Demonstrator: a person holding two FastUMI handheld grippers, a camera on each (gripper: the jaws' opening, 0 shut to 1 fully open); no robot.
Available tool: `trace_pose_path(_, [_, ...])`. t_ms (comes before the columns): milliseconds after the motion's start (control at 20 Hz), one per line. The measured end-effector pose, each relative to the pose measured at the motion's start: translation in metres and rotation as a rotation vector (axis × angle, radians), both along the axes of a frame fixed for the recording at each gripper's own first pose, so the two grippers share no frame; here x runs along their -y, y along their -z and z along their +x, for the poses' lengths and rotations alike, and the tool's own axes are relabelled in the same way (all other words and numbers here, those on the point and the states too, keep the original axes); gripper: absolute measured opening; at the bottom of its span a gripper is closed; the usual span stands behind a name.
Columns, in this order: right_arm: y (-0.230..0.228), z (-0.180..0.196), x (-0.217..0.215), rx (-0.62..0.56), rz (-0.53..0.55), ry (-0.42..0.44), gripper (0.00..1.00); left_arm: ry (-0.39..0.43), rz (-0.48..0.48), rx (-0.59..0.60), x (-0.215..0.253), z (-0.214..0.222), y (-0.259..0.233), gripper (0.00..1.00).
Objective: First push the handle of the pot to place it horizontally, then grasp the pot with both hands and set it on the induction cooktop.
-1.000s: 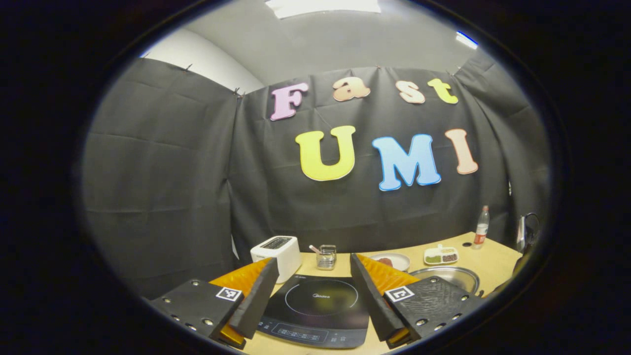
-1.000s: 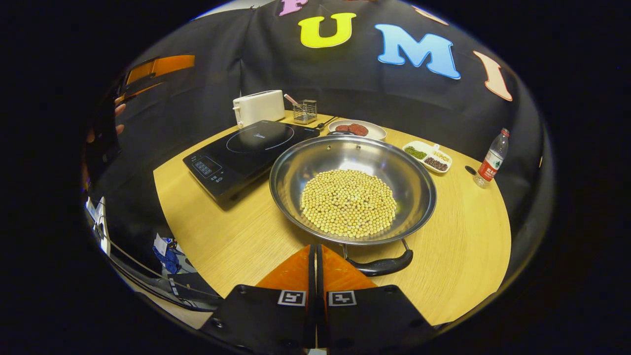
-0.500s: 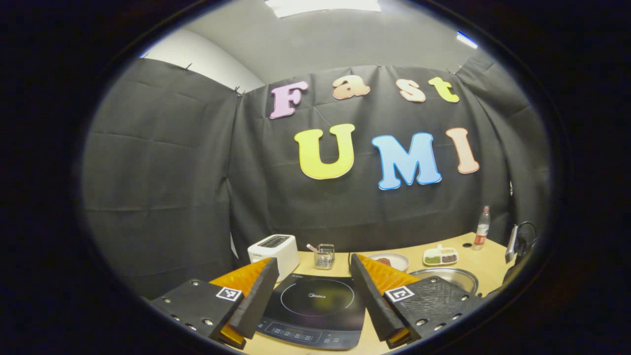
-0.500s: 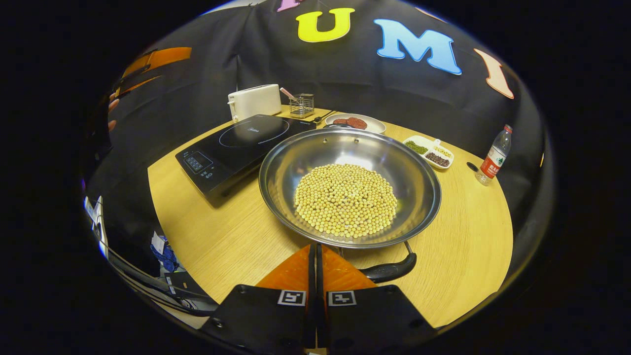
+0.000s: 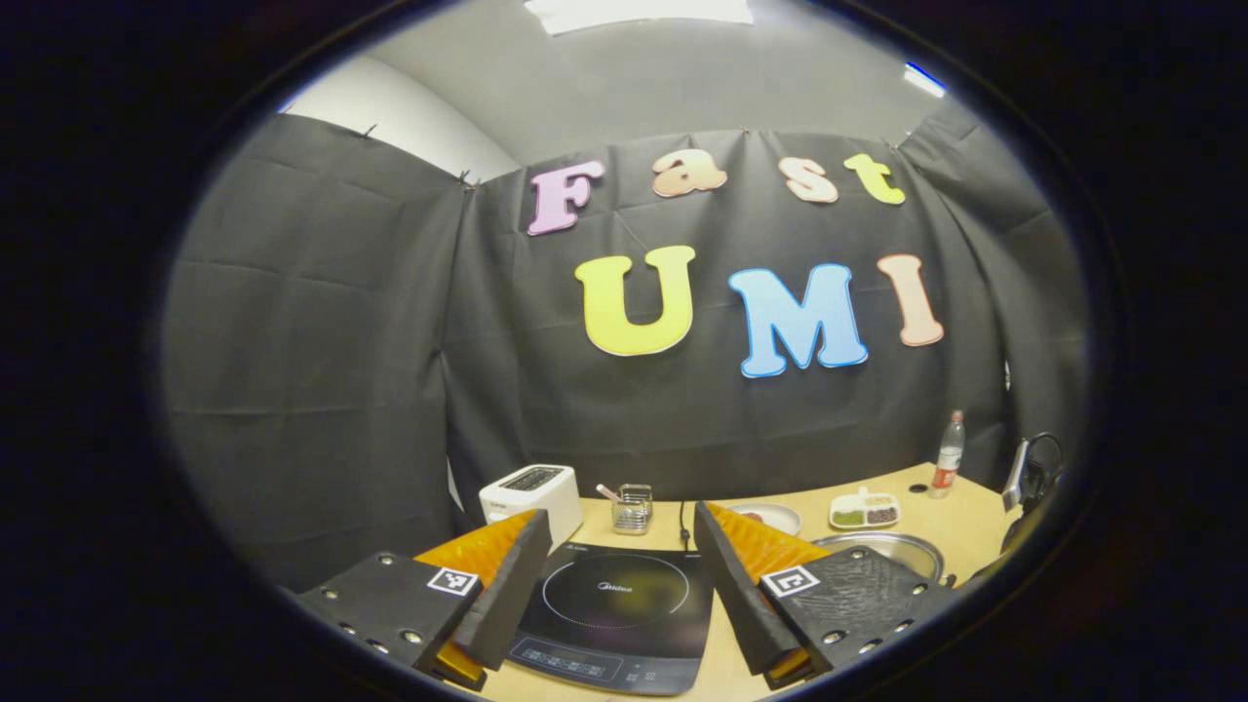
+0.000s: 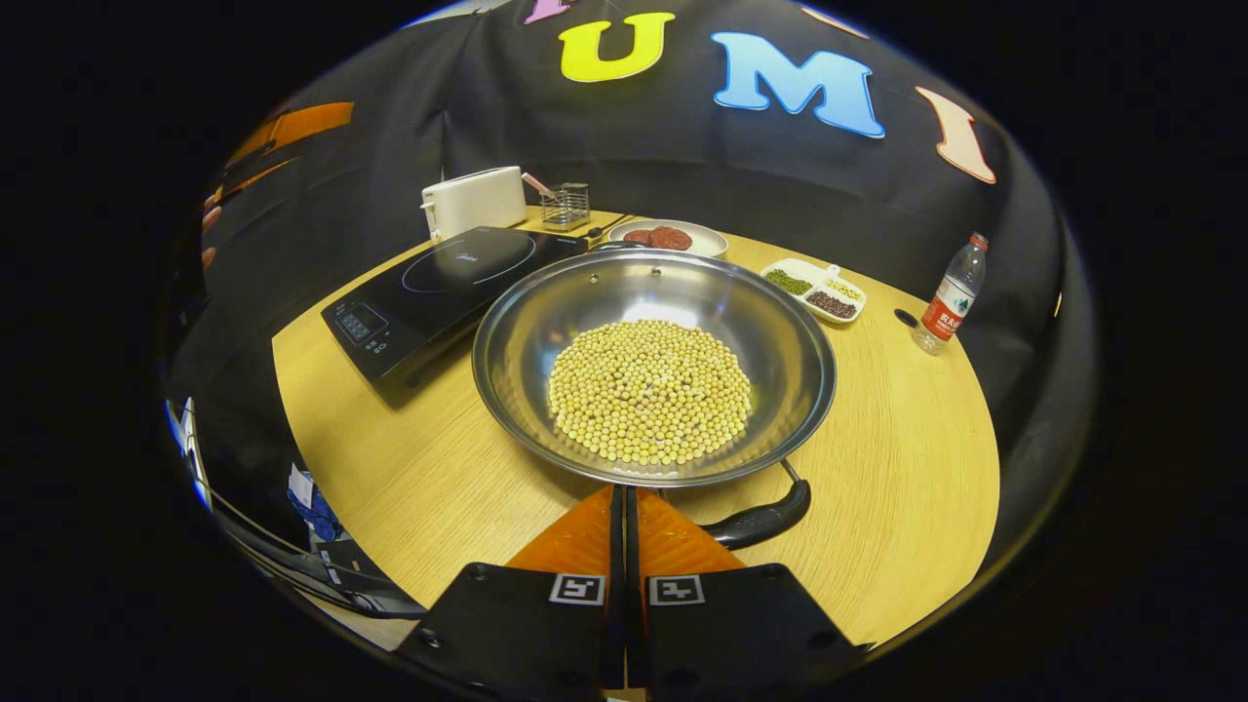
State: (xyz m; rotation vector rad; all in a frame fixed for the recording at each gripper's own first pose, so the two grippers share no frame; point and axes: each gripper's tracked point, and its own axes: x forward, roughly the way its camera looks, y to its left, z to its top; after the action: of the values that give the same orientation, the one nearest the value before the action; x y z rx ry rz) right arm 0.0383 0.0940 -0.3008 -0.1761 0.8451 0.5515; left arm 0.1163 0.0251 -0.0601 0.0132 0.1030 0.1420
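Note:
A wide steel pot (image 6: pixel 780 331) holding soybeans (image 6: pixel 648 390) stands mid-table in the right gripper view. Its black near handle (image 6: pixel 760 522) lies slanted just right of my right gripper (image 6: pixel 624 492), which is shut with nothing between its fingers, its tips at the pot's near rim. The black induction cooktop (image 6: pixel 439 288) lies left of the pot. In the left gripper view my left gripper (image 5: pixel 619 517) hangs open above the cooktop (image 5: pixel 614 609), with the pot's rim (image 5: pixel 882 548) to its right. The left gripper (image 6: pixel 283 132) and a hand (image 6: pixel 207 229) also show at the far left of the right gripper view.
Behind the cooktop stand a white toaster (image 6: pixel 473 198) and a small wire holder (image 6: pixel 565 205). A plate of red food (image 6: pixel 668 237), a divided tray of beans (image 6: pixel 814 291) and a water bottle (image 6: pixel 948 304) sit along the back right. The round table's edge (image 6: pixel 322 468) curves close on the left.
The pot and cooktop have slid left in the right gripper view as that gripper shifted. In the left gripper view the table things have drifted slightly left. Both grippers keep their states.

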Motion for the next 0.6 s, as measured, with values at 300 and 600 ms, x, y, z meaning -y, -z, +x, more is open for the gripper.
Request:
trace_pose_path(300, [0.002, 0.007, 0.012, 0.0, -0.013, 0.014, 0.03, 0.011, 0.002, -0.003, 0.008, 0.007, 0.002, 0.87])
trace_pose_path(600, [0.005, 0.017, 0.032, 0.0, -0.03, 0.04, 0.02, 0.021, 0.004, -0.004, 0.019, 0.015, 0.002, 0.89])
